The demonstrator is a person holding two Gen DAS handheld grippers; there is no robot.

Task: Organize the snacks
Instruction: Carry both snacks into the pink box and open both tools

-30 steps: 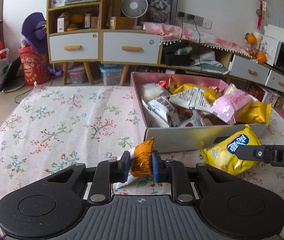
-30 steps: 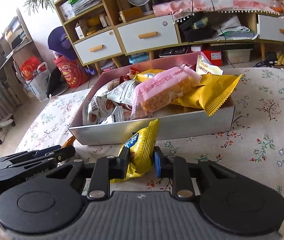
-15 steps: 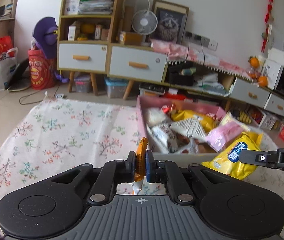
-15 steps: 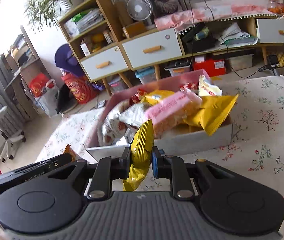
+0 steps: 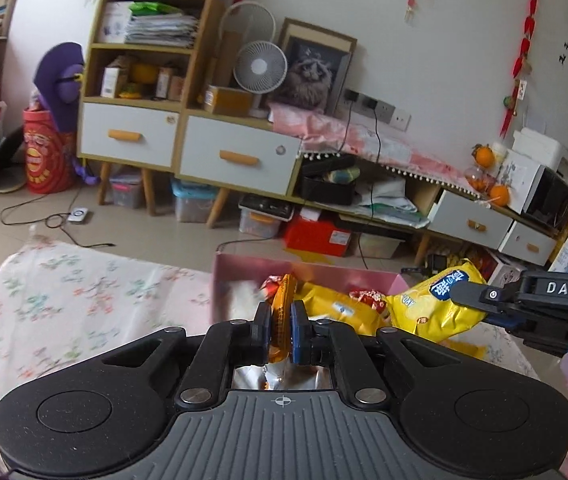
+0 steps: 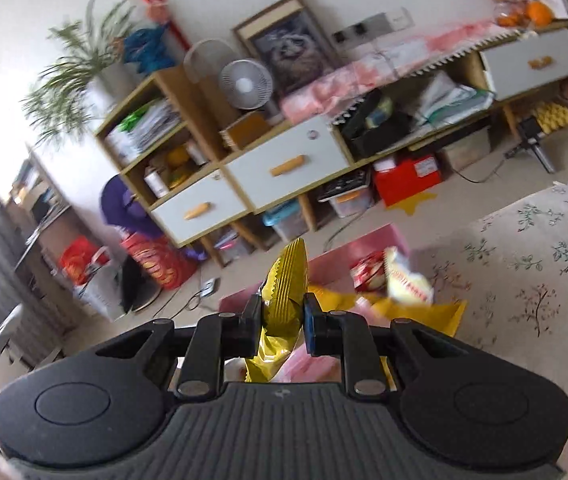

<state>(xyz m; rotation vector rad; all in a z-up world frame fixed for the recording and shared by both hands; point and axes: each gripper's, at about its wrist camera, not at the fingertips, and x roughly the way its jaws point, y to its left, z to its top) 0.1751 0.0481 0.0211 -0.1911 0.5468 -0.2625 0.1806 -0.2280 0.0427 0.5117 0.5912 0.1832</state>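
Observation:
My left gripper (image 5: 281, 334) is shut on a small orange snack packet (image 5: 282, 320) and holds it in the air over the near side of the pink snack box (image 5: 324, 276). My right gripper (image 6: 282, 322) is shut on a yellow chip bag (image 6: 286, 304), also lifted above the box (image 6: 368, 242). In the left wrist view the same yellow bag (image 5: 432, 308) hangs from the right gripper at the right. The box holds several packets, yellow, red and white.
The box sits on a floral tablecloth (image 5: 63, 304) that also shows in the right wrist view (image 6: 536, 280). Behind stand a wooden cabinet with white drawers (image 5: 187, 148), a small fan (image 5: 259, 66) and a low shelf with oranges (image 5: 484, 156).
Both grippers have risen from the tabletop with their packets and moved over the box. The views now tilt up toward the room; the right one has rolled.

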